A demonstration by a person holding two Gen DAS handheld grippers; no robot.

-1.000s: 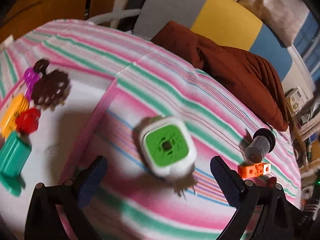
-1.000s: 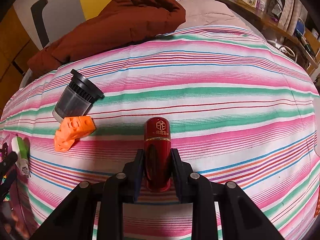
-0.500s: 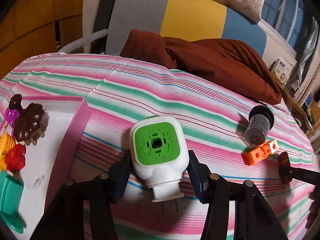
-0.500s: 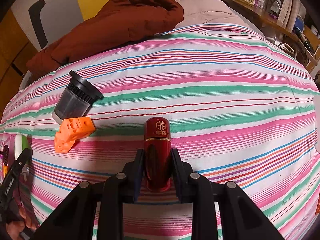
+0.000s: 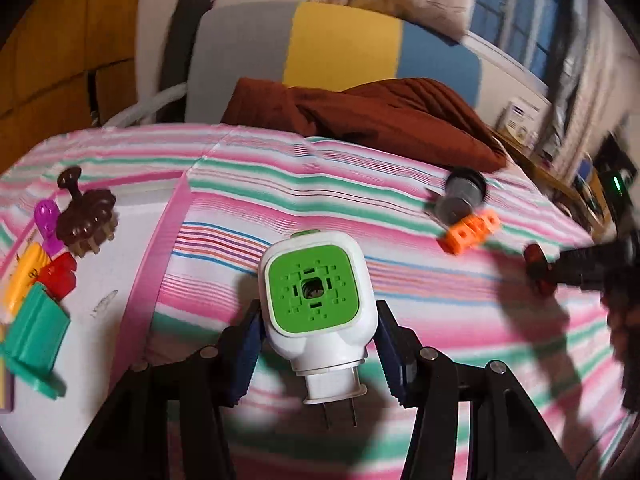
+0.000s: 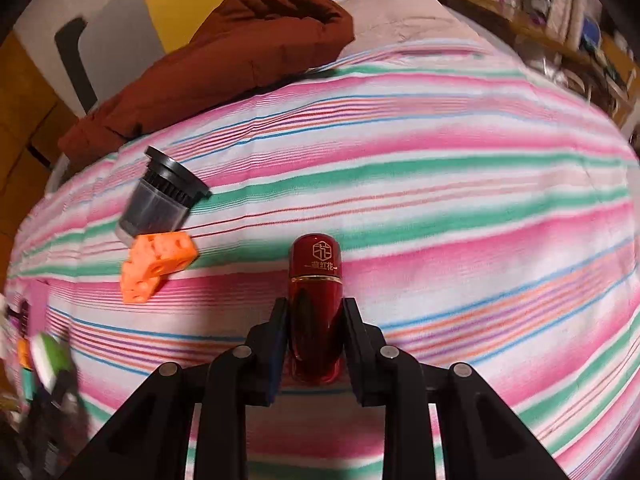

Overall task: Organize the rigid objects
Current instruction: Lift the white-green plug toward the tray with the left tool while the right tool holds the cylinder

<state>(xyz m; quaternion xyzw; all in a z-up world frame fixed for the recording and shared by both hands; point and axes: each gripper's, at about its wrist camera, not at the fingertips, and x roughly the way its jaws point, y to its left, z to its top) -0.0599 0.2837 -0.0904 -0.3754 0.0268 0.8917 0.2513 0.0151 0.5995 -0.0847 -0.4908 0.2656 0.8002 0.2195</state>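
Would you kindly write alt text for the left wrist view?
The left gripper clamps a white plug-in device with a green face above a striped tablecloth. A white tray of small toys lies left; an orange block lies right.

Both wrist views, close over bed, share orange block [image 5: 469, 233].

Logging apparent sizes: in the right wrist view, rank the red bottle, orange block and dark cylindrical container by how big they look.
1. red bottle, though nearness to the camera inflates it.
2. dark cylindrical container.
3. orange block, close to the container.
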